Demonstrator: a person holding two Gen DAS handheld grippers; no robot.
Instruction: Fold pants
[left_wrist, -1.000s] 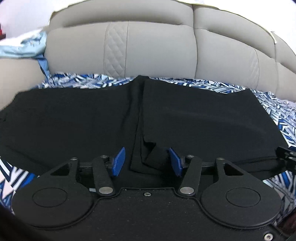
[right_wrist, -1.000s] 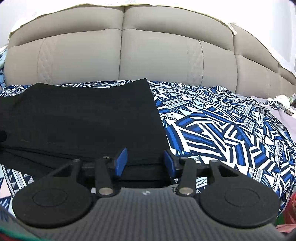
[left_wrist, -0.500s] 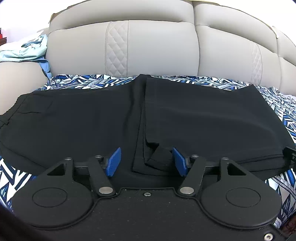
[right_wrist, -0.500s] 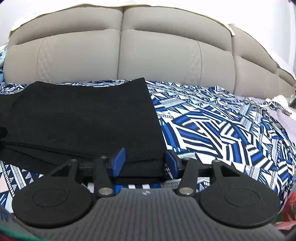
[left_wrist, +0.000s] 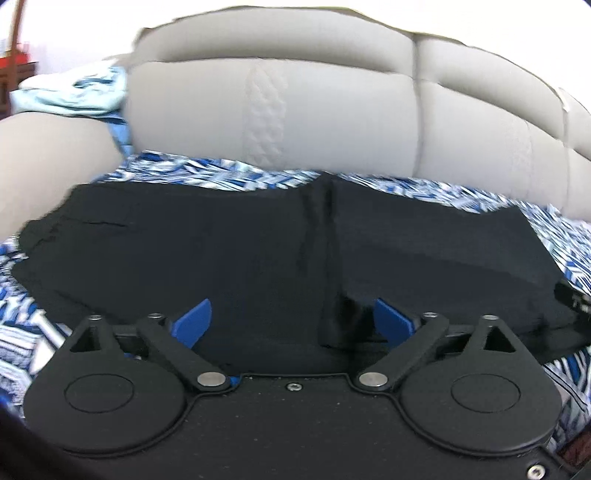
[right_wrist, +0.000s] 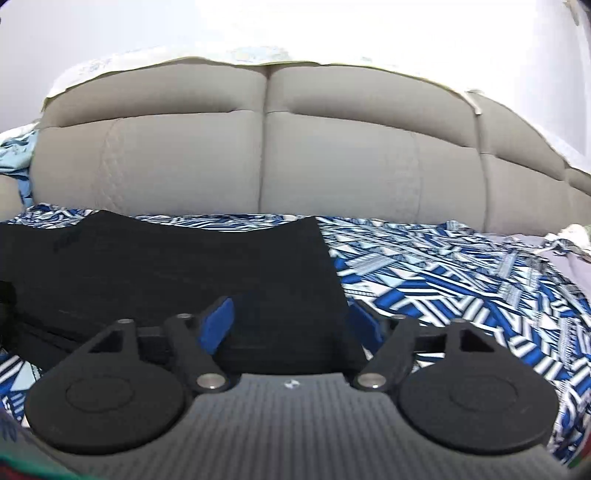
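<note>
- Black pants (left_wrist: 229, 258) lie flat on a bedsheet (left_wrist: 207, 173) printed in blue and white geometric shapes. In the left wrist view they span nearly the full width of the middle of the frame.
- In that view a vertical edge of folded cloth runs down the centre, with a small flap (left_wrist: 338, 325) turned up at the lower end, just left of the right blue pad.
- Left tongs (left_wrist: 291, 323): jaws spread wide and opening. The near edge of the pants lies between the blue pads (left_wrist: 194, 321), but the pads do not press on the cloth.
- Right tongs (right_wrist: 290, 323): jaws spread wide and opening. The right-hand corner of the pants (right_wrist: 184, 273) sits between the pads; the left pad (right_wrist: 218, 325) stands over the black cloth, the right pad lies at the cloth's side edge. No pinch is visible.
- In the right wrist view the pants occupy the centre left of the frame; bare patterned sheet (right_wrist: 443, 280) fills the centre right.
- A padded grey headboard (right_wrist: 266, 155) fills the upper half of both views, directly behind the far edge of the pants.
- Pale blue fabric (left_wrist: 74, 96) rests at the upper left of the left wrist view, on a grey cushion.
- A dark part of the other tool (left_wrist: 574, 299) shows at the right edge of the left wrist view, at the pants' corner.
</note>
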